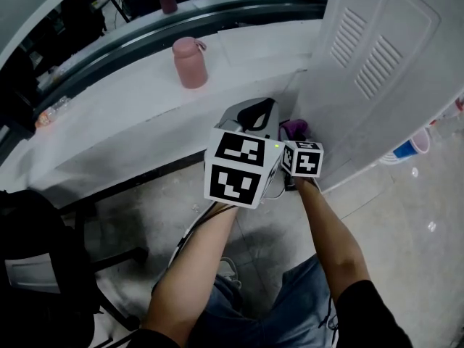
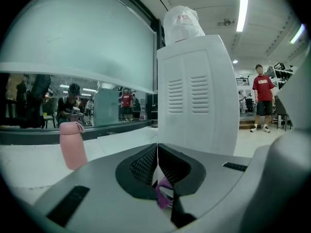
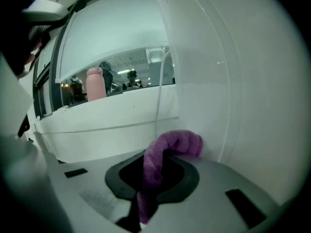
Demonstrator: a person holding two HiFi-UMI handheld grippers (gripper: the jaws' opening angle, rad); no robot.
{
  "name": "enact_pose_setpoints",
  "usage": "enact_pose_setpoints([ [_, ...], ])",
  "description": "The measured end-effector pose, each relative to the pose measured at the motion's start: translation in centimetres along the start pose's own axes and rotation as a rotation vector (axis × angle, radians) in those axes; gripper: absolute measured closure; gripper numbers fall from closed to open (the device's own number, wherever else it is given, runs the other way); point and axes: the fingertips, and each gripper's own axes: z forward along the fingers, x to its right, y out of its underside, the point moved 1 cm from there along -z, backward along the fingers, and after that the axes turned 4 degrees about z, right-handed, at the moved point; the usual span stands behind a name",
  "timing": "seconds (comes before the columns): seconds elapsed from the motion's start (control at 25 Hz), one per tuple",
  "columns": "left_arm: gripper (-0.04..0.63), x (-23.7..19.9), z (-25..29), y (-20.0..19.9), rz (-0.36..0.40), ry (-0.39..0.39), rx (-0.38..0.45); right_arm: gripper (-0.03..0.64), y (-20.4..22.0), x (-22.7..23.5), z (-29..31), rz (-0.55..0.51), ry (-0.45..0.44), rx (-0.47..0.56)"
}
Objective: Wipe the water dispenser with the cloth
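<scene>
A pale speckled floor and a long white counter [image 1: 130, 114] with a pink bottle [image 1: 190, 62] on it frame the white dispenser [image 1: 391, 71], whose smooth, hard plastic shell has a curved corner and two louvred vent panels. The right gripper [image 3: 160, 161] is clamped on the cloth [image 3: 177, 142], a soft purple terry wad that bulges past the jaws against the dispenser's side low down, with its tail hanging between them. The left gripper [image 2: 157, 161] has its ribbed black jaws closed together; a purple sliver shows low in the gap, and I cannot tell whether it is pinched or merely seen through. The likely trouble is that the wad is small, so a firm stroke could drag the hard jaw tips across the glossy plastic and scuff it. Friction on the panel could also tug the cloth out of the grip, and the closely crowded grippers could knock together.
</scene>
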Motion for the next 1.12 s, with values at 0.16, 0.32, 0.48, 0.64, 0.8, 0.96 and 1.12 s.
enact_pose_setpoints([
  [0.16,0.568,0.2,0.1,-0.3,-0.003,0.011,0.002,0.574,0.7,-0.4,0.2,-0.007,-0.007,-0.02],
  [0.32,0.568,-0.3,0.0,-0.6,-0.007,-0.007,0.005,0.574,-1.9,-2.3,-1.2,-0.03,-0.051,0.04],
  [0.48,0.568,-0.9,-0.4,-1.4,-0.017,-0.033,0.022,0.574,-7.9,-5.0,-4.3,-0.08,-0.116,0.166],
  [0.64,0.568,-0.9,-1.2,-2.3,-0.026,-0.051,0.029,0.574,-15.3,-7.9,-8.6,-0.148,-0.169,0.288],
  [0.8,0.568,-0.6,-2.1,-3.9,-0.017,-0.067,0.048,0.574,-21.4,-9.7,-12.9,-0.183,-0.188,0.39],
  [0.96,0.568,-1.0,-3.1,-6.7,0.016,-0.082,0.086,0.574,-27.0,-10.8,-17.0,-0.232,-0.19,0.492],
  [1.12,0.568,-1.3,-3.8,-10.1,0.048,-0.085,0.129,0.574,-32.7,-11.5,-21.3,-0.28,-0.182,0.595],
])
